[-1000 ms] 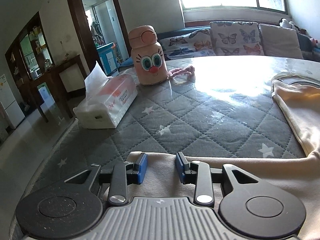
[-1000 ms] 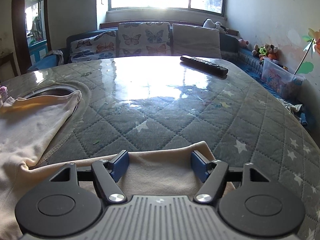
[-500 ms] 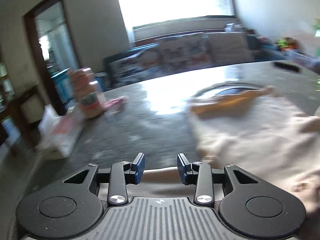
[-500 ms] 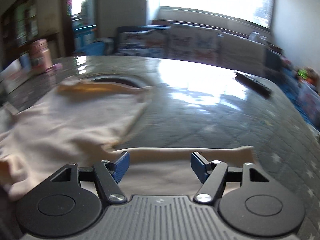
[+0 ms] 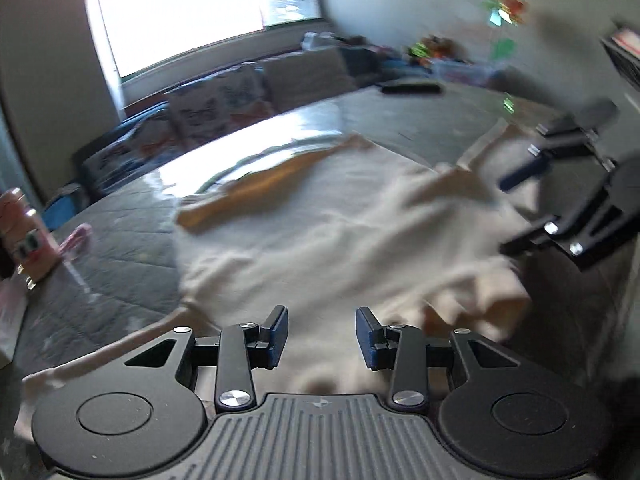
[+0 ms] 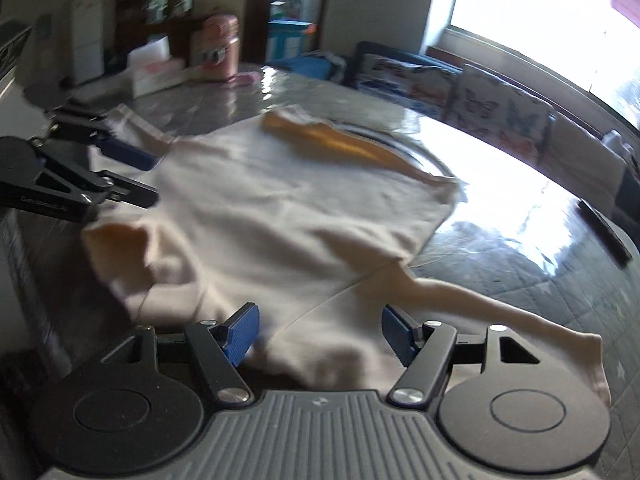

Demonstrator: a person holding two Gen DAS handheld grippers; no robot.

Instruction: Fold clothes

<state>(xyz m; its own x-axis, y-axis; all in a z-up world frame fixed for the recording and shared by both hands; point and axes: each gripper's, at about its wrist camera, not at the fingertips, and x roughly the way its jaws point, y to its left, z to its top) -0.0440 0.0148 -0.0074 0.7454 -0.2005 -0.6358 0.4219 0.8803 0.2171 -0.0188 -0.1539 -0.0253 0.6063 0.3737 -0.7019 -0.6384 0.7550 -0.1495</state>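
A cream garment (image 5: 320, 220) (image 6: 280, 208) lies spread on the grey quilted table (image 5: 120, 264), its orange-lined neck edge (image 5: 272, 180) (image 6: 340, 144) at the far side. The near part is rumpled into folds. My left gripper (image 5: 322, 334) hovers open over the near edge, cloth showing below the gap and not pinched by the pads. My right gripper (image 6: 318, 334) is open wider above a sleeve (image 6: 500, 304) and hem. Each gripper shows in the other's view: the right gripper (image 5: 516, 208) at the right, the left gripper (image 6: 136, 176) at the left. Both views are blurred.
A pink bottle (image 5: 24, 236) (image 6: 218, 48) and a tissue pack (image 6: 156, 66) stand at the table's left end. A black remote (image 5: 410, 88) (image 6: 604, 232) lies at the far right. A sofa with butterfly cushions (image 5: 224, 100) runs behind the table under a bright window.
Both views have swung inward across the table, so each gripper now faces the garment and sees the other. The near cloth has bunched up. The left jaws stand slightly wider.
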